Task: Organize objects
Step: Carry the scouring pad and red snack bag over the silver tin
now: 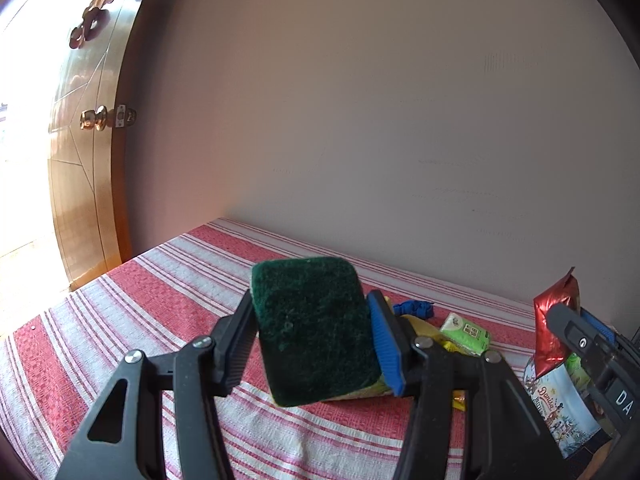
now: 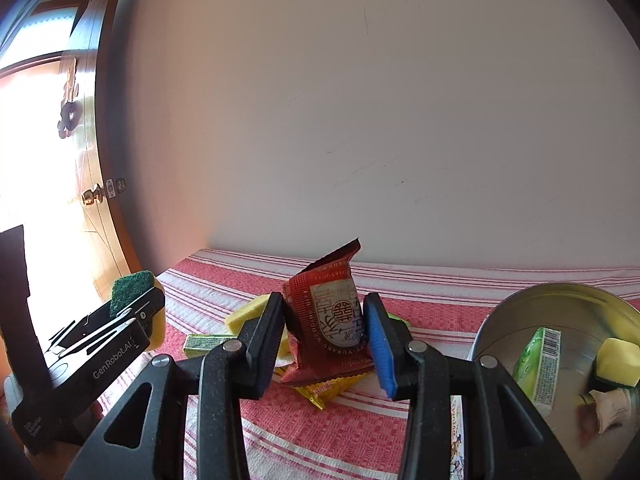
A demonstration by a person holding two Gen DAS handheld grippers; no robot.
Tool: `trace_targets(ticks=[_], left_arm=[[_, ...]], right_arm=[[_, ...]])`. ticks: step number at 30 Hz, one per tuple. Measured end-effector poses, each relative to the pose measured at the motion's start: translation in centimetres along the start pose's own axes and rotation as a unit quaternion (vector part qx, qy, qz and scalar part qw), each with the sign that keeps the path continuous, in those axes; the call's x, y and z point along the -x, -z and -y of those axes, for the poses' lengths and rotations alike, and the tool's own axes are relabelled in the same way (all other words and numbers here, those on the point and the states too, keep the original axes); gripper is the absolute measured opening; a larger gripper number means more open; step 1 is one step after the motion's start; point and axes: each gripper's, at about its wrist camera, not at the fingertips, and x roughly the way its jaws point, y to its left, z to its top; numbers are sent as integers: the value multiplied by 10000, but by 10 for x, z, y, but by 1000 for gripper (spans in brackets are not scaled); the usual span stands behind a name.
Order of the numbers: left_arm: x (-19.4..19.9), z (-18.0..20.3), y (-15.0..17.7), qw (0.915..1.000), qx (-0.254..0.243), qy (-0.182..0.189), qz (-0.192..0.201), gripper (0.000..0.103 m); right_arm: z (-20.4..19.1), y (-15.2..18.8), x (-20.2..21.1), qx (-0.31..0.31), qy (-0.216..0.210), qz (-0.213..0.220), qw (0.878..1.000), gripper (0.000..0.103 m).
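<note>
Green sponge (image 1: 316, 330) clamped in left claw (image 1: 310, 344).

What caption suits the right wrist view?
Right gripper holds a red snack packet beside a round tin; left gripper grips a sponge.

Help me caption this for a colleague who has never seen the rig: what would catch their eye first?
Each gripper is shut on something lifted above the red striped tablecloth: the left gripper clamps a dark green scouring sponge, the right gripper a red snack packet. At the right sits a round metal tin already holding a green packet and a yellow sponge.
</note>
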Motion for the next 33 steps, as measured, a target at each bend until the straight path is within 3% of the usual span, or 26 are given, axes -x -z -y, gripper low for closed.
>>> trace_targets(ticks=[9, 19, 33], left_arm=[[27, 31, 14, 9995, 120, 302, -5, 54], [52, 104, 15, 9960, -457, 749, 173, 54], [57, 203, 29, 9841, -1074, 1413, 117, 54]], right_arm=[[23, 5, 40, 55, 142, 273, 9995, 44], [74, 9, 73, -144, 447, 406, 9981, 44], [142, 14, 102, -449, 996, 477, 9929, 44]])
